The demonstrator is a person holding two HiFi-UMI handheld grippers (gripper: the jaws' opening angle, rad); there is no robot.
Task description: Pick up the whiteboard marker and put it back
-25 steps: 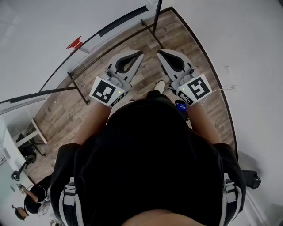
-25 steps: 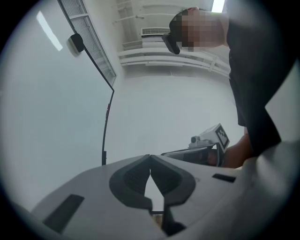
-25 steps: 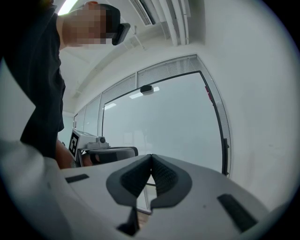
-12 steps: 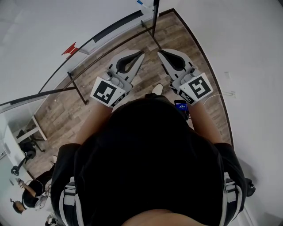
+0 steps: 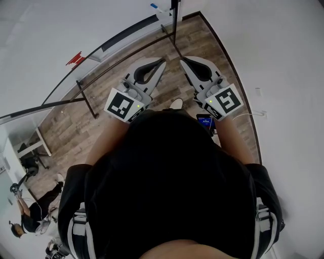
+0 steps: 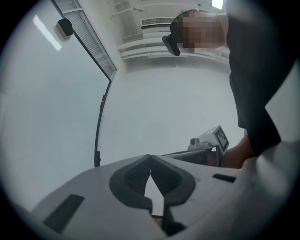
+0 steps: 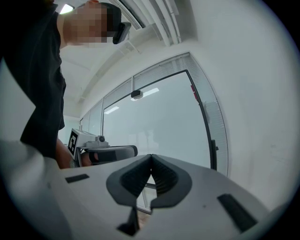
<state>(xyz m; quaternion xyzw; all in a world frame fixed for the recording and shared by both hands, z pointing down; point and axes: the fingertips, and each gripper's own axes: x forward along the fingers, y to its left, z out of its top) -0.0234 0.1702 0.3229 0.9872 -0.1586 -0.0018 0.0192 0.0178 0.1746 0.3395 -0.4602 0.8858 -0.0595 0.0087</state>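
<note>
You held both grippers level in front of your chest, above the wooden floor (image 5: 202, 50), with no marker within reach. The step in hand looked like the approach, so you would have done well to face the board's ledge (image 5: 126, 33) squarely and open one pair of jaws before closing them across the marker's barrel. The left gripper (image 5: 163, 60) had its jaws closed tip to tip on nothing, and the right gripper (image 5: 182, 59) was likewise pressed together and empty. I could not pick out the whiteboard marker for certain. A small red item (image 5: 75, 58) sat on the ledge at ten o'clock, and a blue-tipped item (image 5: 153, 6) lay near the frame at twelve o'clock.
</note>
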